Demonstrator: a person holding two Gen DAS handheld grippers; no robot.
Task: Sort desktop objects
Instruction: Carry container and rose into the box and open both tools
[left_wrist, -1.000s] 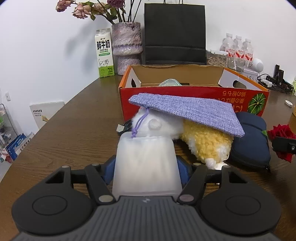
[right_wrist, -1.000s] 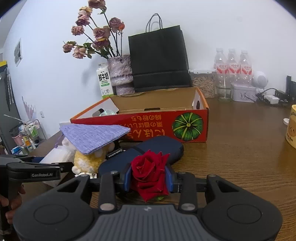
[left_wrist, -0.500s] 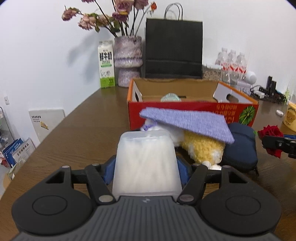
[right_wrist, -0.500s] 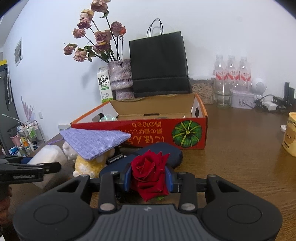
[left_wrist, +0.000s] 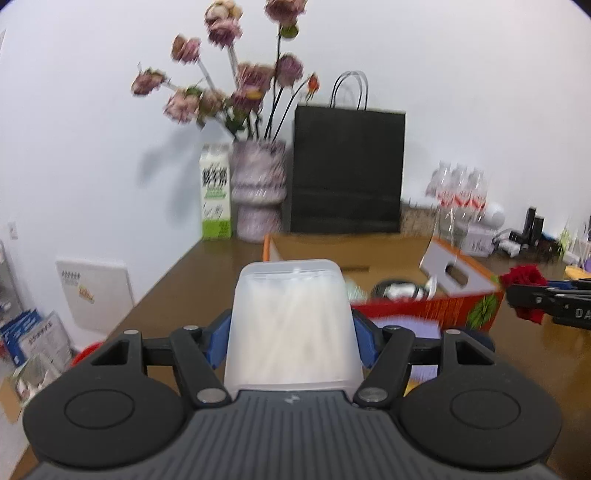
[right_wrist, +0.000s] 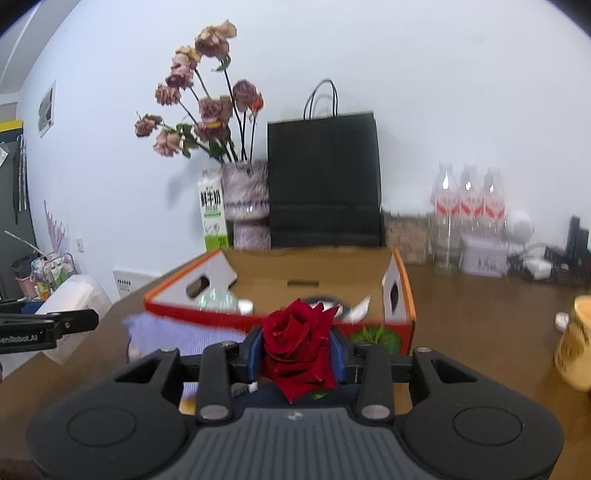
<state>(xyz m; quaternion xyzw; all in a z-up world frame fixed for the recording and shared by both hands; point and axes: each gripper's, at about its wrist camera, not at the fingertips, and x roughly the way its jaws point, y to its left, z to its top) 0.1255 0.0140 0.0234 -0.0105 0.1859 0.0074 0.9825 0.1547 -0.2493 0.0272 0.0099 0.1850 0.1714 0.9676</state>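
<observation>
My left gripper (left_wrist: 291, 343) is shut on a frosted plastic box of white sticks (left_wrist: 291, 325), held up in the air in front of the open red cardboard box (left_wrist: 424, 314). My right gripper (right_wrist: 298, 352) is shut on a red rose (right_wrist: 299, 343), raised just before the same red box (right_wrist: 400, 295). The rose also shows in the left wrist view (left_wrist: 524, 284), at the right. The plastic box shows at the left of the right wrist view (right_wrist: 74, 295). A purple cloth pouch (right_wrist: 184, 338) lies below, in front of the box.
Behind the red box stand a black paper bag (right_wrist: 325, 181), a vase of dried flowers (right_wrist: 245, 203), a milk carton (right_wrist: 212, 210) and water bottles (right_wrist: 467, 206). A yellow mug (right_wrist: 576, 350) stands at the right. Several small items lie inside the red box.
Both grippers have risen with their loads and moved toward the red box. The box's inside now shows from above; the plush toy and dark case have dropped out of sight.
</observation>
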